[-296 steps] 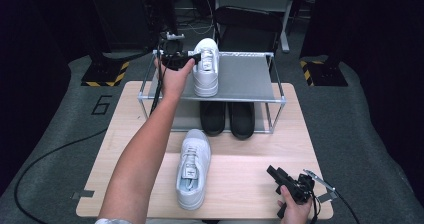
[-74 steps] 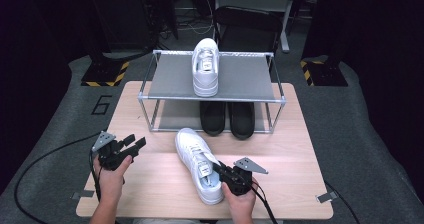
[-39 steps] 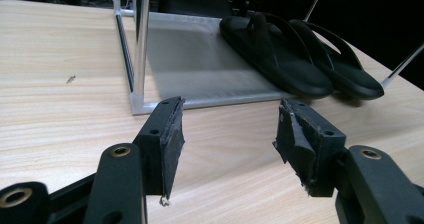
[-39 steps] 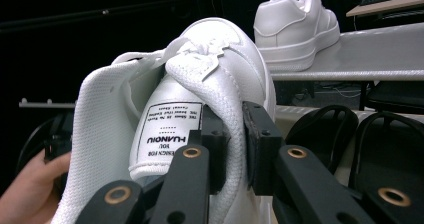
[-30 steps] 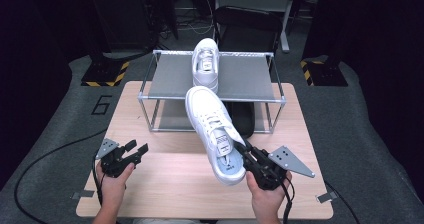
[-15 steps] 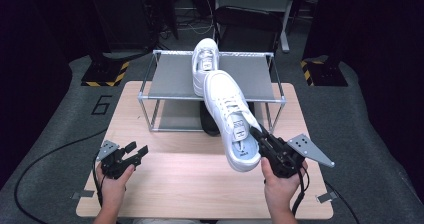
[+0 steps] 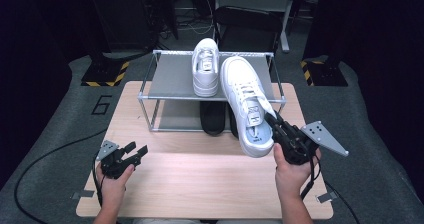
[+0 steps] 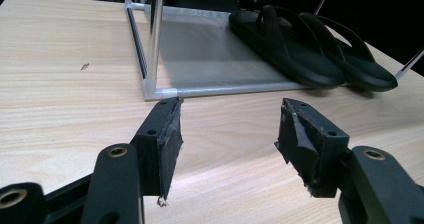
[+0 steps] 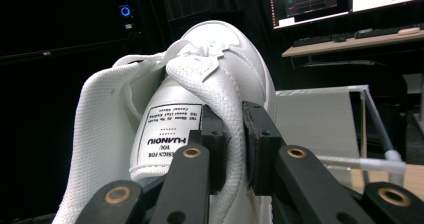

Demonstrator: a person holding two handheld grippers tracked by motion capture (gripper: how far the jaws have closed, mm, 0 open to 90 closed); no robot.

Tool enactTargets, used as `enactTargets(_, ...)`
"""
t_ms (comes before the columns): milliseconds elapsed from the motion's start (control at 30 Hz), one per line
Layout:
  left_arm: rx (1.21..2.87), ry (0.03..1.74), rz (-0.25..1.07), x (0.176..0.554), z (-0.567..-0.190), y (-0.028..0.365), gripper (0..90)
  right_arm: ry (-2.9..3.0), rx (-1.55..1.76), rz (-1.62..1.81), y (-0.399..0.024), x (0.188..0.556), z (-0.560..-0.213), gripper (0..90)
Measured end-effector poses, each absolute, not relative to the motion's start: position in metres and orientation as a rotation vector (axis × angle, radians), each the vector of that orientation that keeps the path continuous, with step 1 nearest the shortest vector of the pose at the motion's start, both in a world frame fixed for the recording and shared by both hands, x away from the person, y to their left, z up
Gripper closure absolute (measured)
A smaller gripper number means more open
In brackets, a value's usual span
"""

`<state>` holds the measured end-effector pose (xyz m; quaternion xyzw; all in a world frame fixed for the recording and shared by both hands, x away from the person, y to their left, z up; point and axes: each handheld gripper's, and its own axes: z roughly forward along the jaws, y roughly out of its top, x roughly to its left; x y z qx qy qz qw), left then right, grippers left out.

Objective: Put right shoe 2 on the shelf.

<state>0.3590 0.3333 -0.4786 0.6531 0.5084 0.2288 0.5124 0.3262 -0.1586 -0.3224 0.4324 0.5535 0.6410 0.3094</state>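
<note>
Right claw [image 7: 274, 125] clamped on white sneaker's [image 7: 246, 102] collar; toe points away toward rack's top shelf [image 7: 172, 78], beside its mate [image 7: 205, 66]. Left claw [image 7: 136, 152] apart, idle.

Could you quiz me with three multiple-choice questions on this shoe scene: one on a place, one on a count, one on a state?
1. Where do the black sandals lie?
A. under the rack's top shelf
B. on the top shelf
C. on the floor

2. How many white sneakers are there?
A. one
B. two
C. four

3. How is the right gripper?
A. wide open
B. lying on the table
C. shut on the lifted sneaker

Answers: 1 A, they show below the shelf; 2 B, the sneaker on the shelf plus the lifted one; 3 C, its jaws pinch the collar.
</note>
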Motion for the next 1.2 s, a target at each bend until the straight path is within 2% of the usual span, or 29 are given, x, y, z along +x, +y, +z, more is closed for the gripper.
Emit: enactTargets(1200,1.526,1.235,0.558,0.357,-0.478,0.342,42.4,1.402,1.242,1.584,-0.149,0.437,-0.284,80.9)
